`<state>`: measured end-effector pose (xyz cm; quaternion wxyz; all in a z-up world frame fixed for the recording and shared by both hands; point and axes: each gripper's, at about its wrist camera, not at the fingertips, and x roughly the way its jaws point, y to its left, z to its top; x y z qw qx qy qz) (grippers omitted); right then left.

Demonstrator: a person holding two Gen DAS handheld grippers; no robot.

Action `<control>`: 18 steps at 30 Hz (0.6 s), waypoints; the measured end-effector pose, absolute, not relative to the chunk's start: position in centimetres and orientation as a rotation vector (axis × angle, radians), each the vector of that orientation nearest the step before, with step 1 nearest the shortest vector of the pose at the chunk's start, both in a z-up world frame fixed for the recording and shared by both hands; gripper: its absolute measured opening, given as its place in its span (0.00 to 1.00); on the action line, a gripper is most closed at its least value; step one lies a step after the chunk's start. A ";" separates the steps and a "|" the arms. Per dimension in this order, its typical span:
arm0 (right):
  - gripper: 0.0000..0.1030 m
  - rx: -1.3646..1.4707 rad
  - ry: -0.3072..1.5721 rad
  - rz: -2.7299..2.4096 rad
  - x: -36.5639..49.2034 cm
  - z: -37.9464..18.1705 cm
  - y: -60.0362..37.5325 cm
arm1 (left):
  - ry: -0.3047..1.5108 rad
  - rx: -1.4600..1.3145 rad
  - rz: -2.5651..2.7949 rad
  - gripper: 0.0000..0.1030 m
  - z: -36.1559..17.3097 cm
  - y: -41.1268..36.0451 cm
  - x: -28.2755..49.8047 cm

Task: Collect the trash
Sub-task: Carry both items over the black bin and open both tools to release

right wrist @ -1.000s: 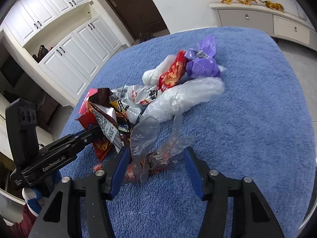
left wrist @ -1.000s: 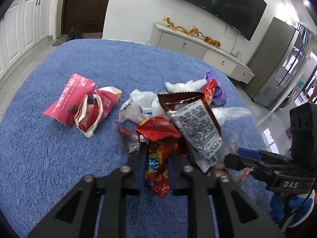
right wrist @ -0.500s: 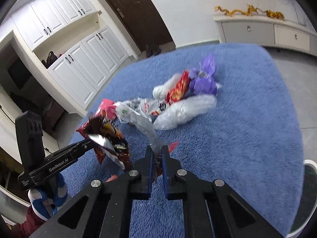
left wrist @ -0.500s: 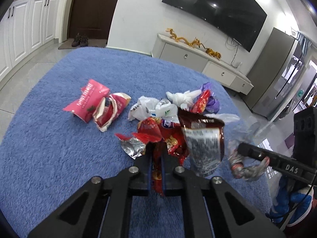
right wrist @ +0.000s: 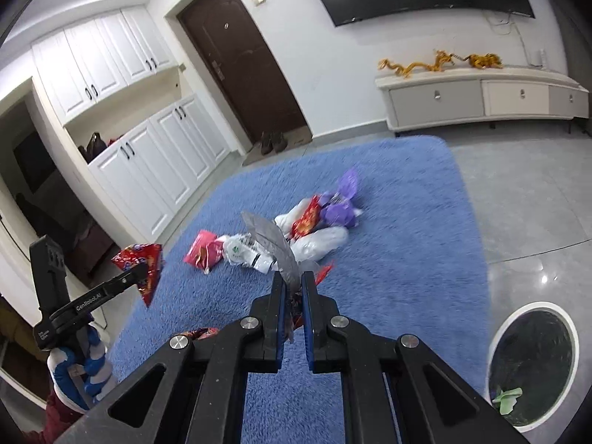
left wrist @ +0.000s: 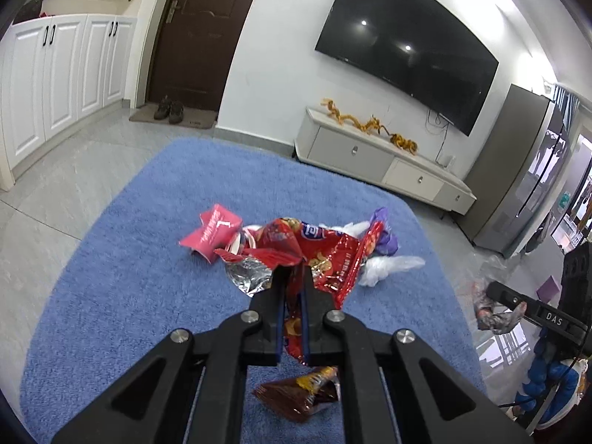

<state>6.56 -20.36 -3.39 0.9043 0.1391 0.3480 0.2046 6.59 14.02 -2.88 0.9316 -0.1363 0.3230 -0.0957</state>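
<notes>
Both grippers are clamped: left gripper [left wrist: 292, 277] on a red snack bag [left wrist: 325, 255], right gripper [right wrist: 292, 288] on a crumpled clear wrapper [right wrist: 273, 244], each off the blue rug [right wrist: 407, 259]. I'd carry them level to the round bin [right wrist: 495, 347] at lower right — releasing only once above it — since another brown wrapper [left wrist: 299, 396] lies loose below.

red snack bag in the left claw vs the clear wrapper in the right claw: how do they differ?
The red snack bag is opaque, printed and has a foil lining; the clear wrapper is see-through and greyish. The bag spreads wide beyond the left claw, while the wrapper is a thin crumpled strip rising from the right claw. Shared: both are pinched in shut claws and lifted off the blue rug.
</notes>
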 end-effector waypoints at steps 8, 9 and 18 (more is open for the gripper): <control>0.08 0.321 0.623 0.345 4.0 -1.3 -25.0 | 0.617 -0.245 -0.228 0.06 -0.2 11.8 5.5; 0.08 0.326 0.614 0.334 3.7 -1.1 -25.6 | 0.612 -0.236 -0.237 0.06 0.2 11.2 5.5; 0.08 0.397 0.557 0.195 1.4 -1.3 -32.4 | 0.627 -0.159 -0.356 0.06 1.7 4.4 6.3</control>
